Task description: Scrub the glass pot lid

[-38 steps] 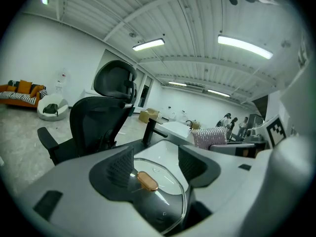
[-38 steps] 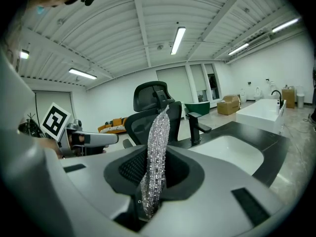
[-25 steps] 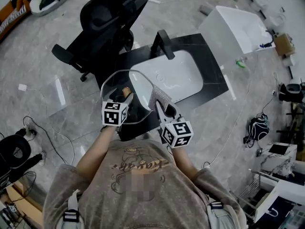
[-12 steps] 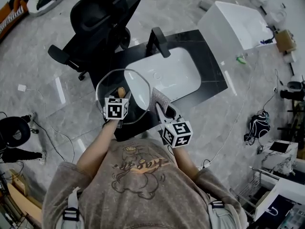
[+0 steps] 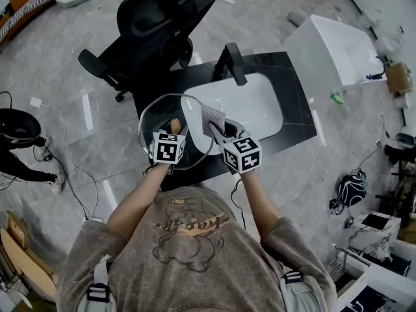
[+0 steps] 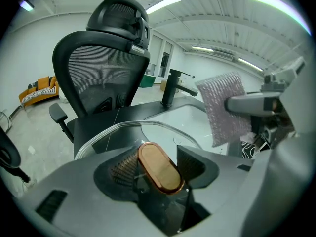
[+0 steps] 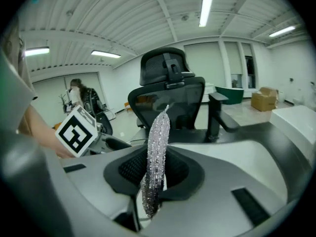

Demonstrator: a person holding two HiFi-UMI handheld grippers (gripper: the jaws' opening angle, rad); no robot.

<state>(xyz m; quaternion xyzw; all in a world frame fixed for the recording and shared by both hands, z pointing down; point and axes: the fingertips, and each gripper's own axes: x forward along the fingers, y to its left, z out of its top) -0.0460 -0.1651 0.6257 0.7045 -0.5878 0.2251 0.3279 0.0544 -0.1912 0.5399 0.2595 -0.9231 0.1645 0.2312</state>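
The glass pot lid (image 5: 156, 119) is held up over the black counter's left end, by the sink. My left gripper (image 5: 173, 131) is shut on its wooden knob (image 5: 174, 125). In the left gripper view the knob (image 6: 159, 166) sits gripped between the ribbed pads (image 6: 123, 168), and the lid's clear rim (image 6: 118, 128) curves beyond. My right gripper (image 5: 220, 130) is shut on a silvery scrub cloth (image 5: 212, 117), which hangs at the lid's right edge. The cloth (image 7: 155, 152) stands edge-on between the right jaws. From the left gripper view the cloth (image 6: 224, 107) appears flat, just right of the lid.
A white sink basin (image 5: 260, 103) is set in the black counter (image 5: 298, 112), with a black faucet (image 5: 234, 62) behind it. A black office chair (image 5: 156, 25) stands beyond the lid. A white box (image 5: 338, 41) lies at the far right, and cables cross the floor.
My right gripper has carried the cloth up and left, from below the lid's right side to its right edge. The lid stays held in my left gripper.
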